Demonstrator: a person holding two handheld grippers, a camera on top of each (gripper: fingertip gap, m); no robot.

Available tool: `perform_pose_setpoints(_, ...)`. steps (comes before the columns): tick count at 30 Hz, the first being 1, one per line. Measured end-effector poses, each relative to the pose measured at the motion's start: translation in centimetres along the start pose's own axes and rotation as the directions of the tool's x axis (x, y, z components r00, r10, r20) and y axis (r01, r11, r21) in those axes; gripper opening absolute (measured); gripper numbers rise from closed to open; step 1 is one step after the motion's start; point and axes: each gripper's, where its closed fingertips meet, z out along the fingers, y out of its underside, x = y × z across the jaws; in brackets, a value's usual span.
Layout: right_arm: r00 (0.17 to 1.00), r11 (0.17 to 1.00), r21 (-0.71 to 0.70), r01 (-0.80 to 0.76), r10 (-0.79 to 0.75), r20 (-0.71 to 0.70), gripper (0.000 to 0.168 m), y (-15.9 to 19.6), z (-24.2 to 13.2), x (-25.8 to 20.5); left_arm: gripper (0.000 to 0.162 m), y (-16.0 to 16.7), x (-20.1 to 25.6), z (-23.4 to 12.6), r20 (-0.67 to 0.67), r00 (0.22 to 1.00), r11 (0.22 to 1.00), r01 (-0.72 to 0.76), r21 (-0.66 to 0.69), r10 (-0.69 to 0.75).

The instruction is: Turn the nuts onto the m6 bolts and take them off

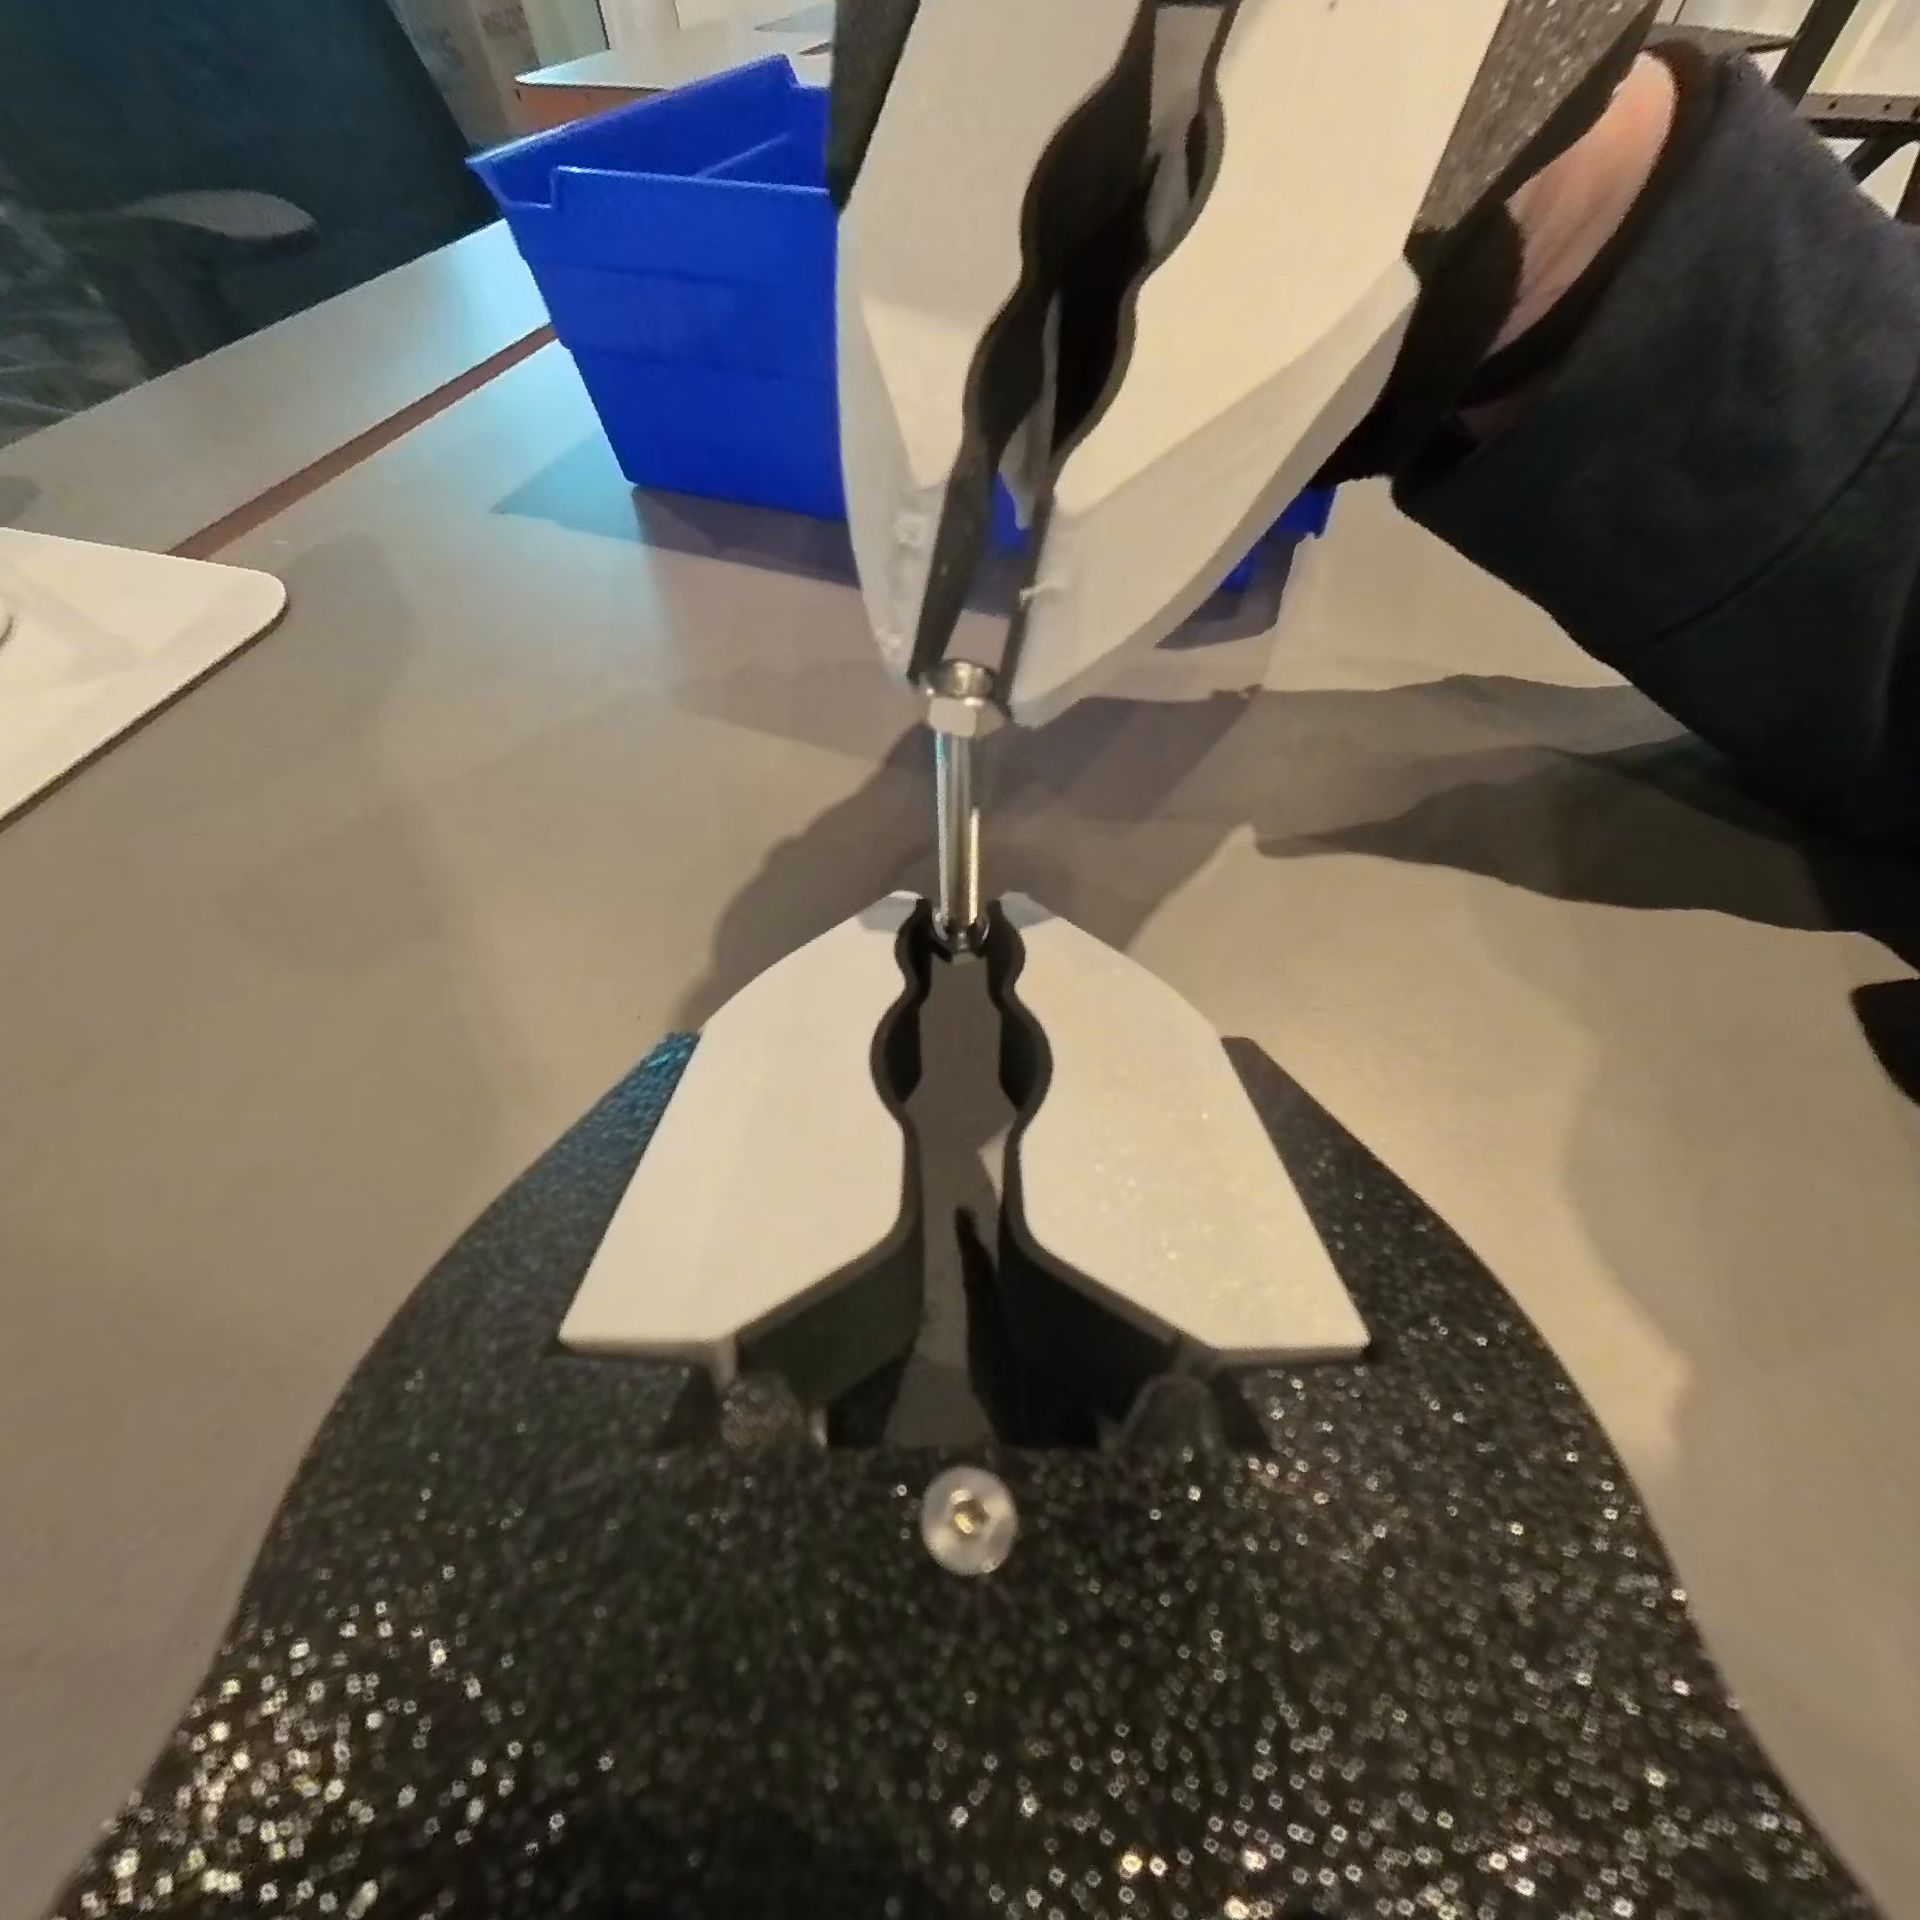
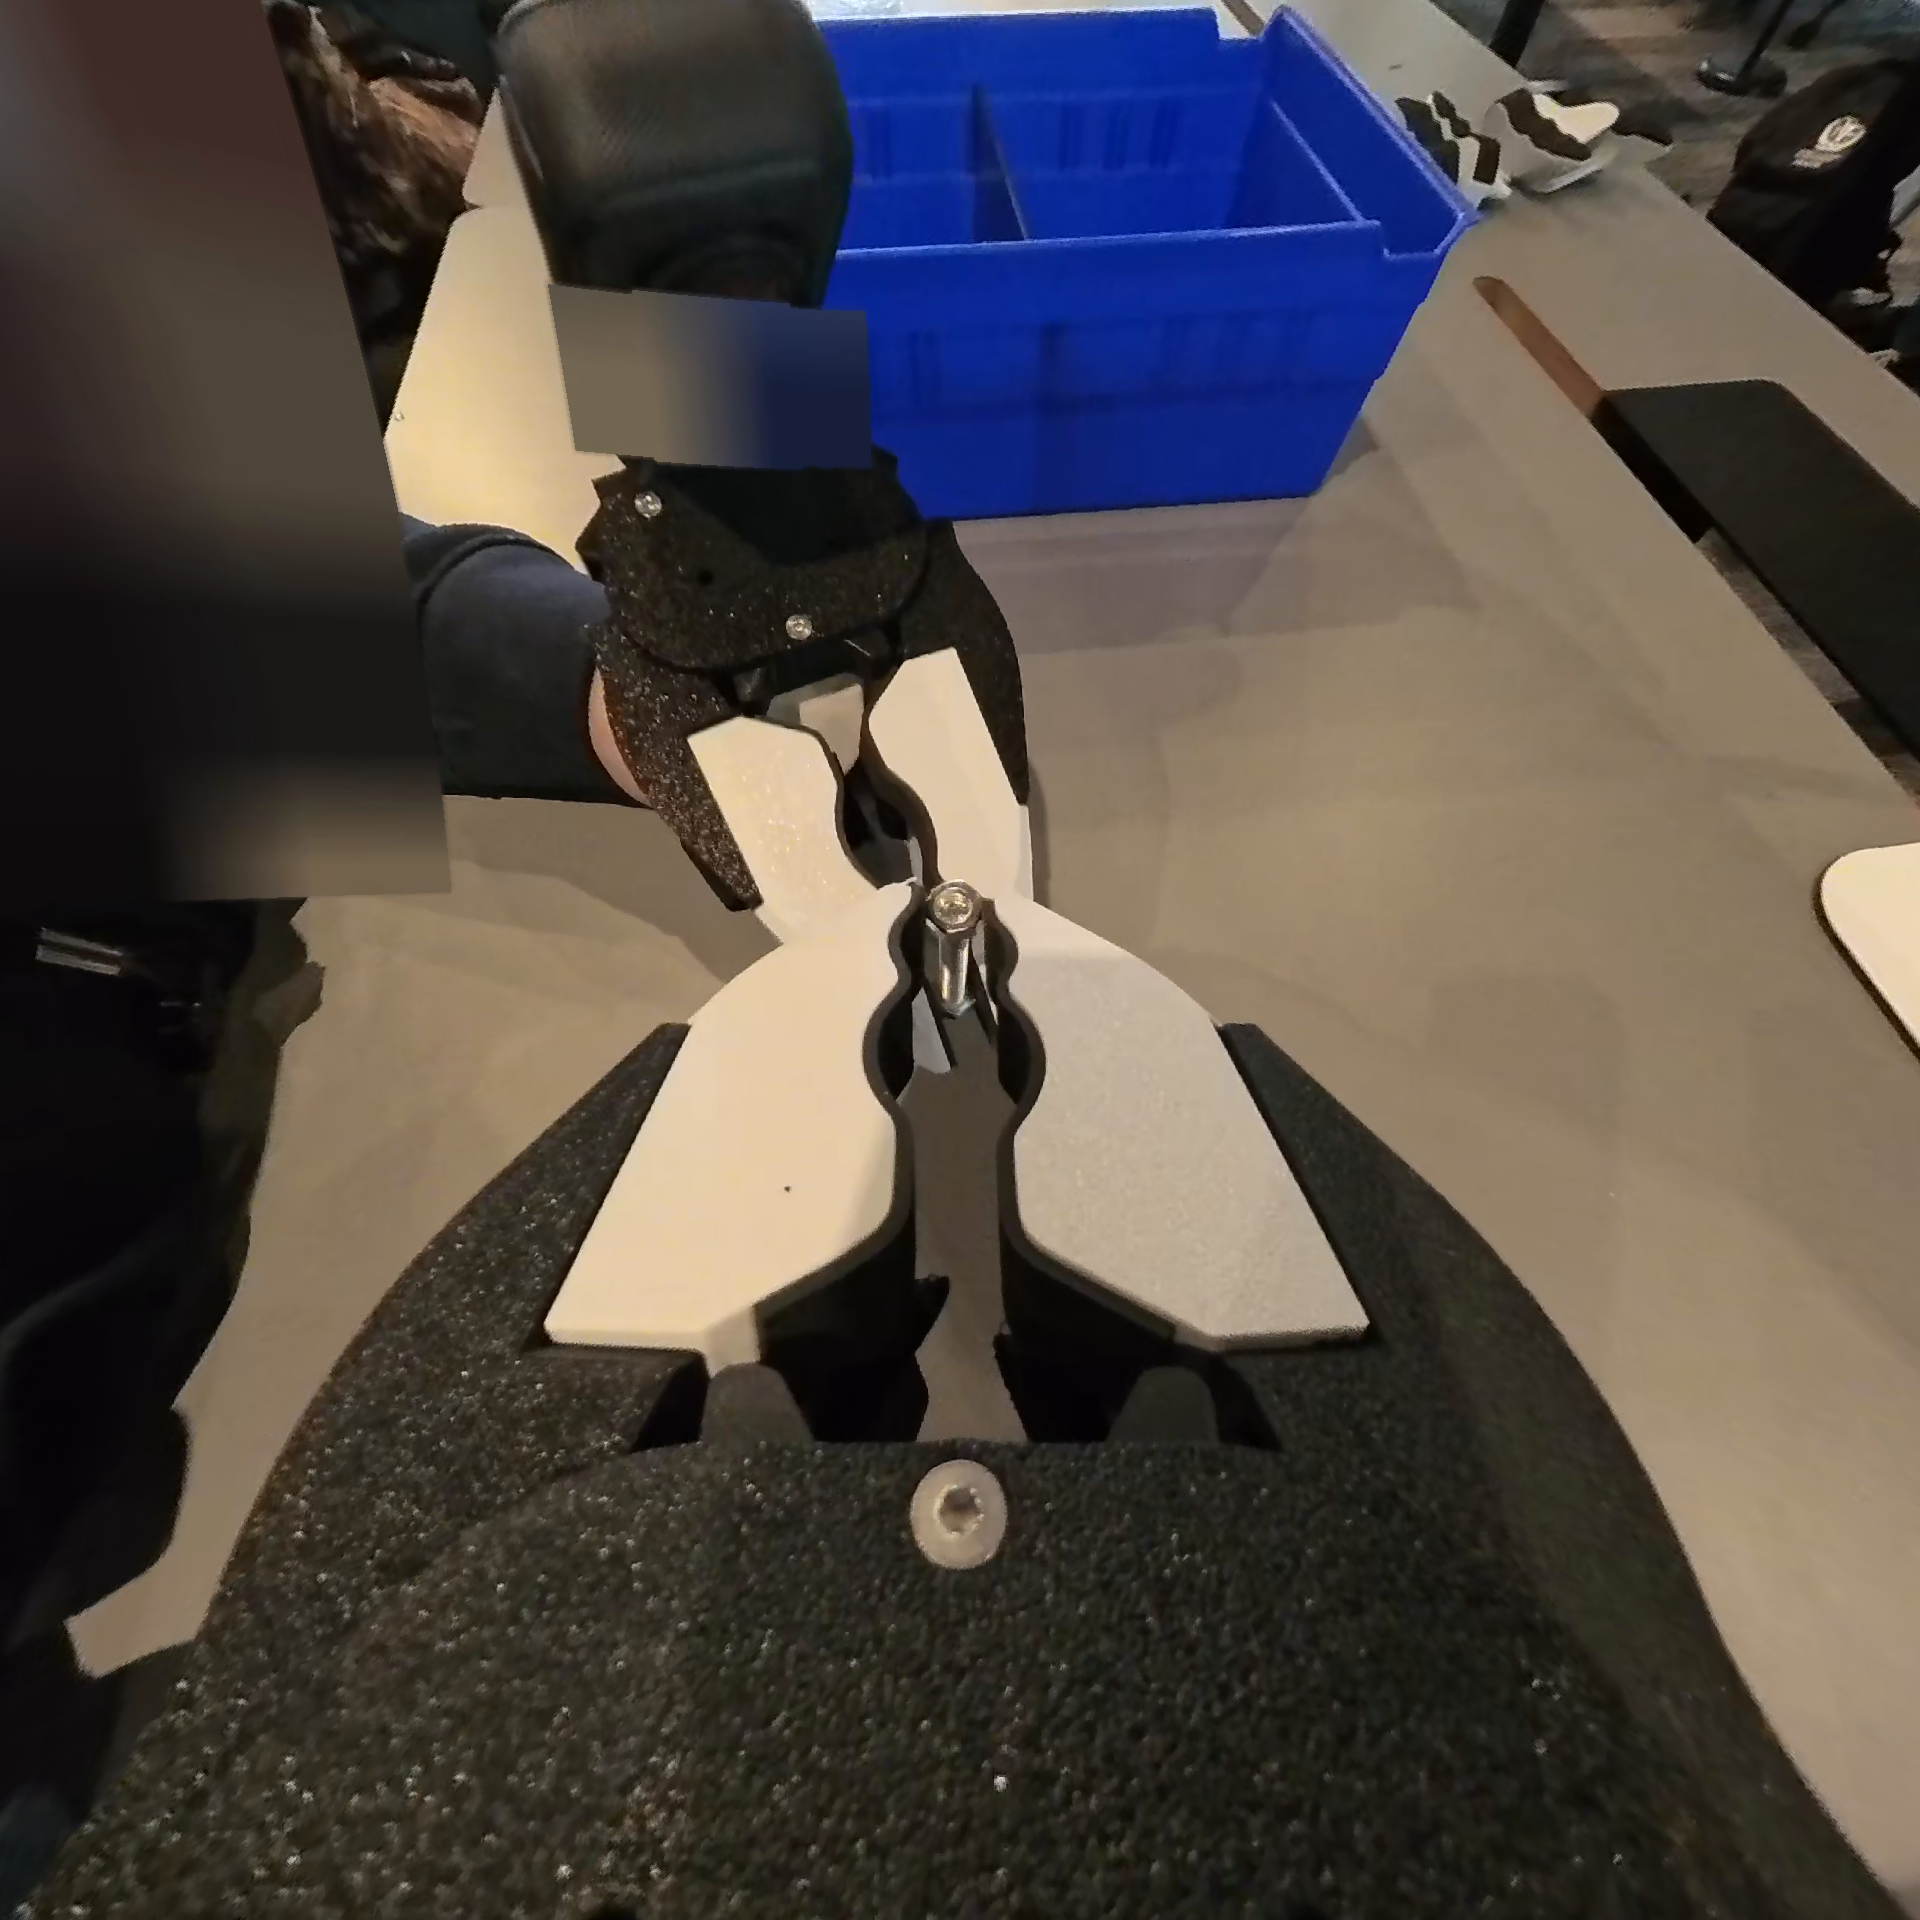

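bolt (image 1: 958,831) is hanging in the air above the grey table (image 1: 436,790), its lower end clamped in the left gripper (image 1: 958,940). right gripper (image 1: 961,681) is closing its jaws on the head end, just above the hex nut (image 1: 966,717). blue bin (image 2: 1132,343) is sitting behind.

left wrist view looks along own fingers, low over grey table (image 1: 416,831), close on bolt (image 1: 958,821); right wrist view looks steeply down, equally close. views face each other; both share bolt, blue bin (image 1: 707,343), table.
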Motion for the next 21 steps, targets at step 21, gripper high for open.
perform_pose_setpoints(21, 0.993, 0.982, 0.188, -0.014, 0.036, -0.114, 0.037, -1.8, -2.0, 1.3, 0.009, -0.2, -0.1, -0.1, -0.020, 0.999, 0.999, 0.036, 0.014, -0.036)
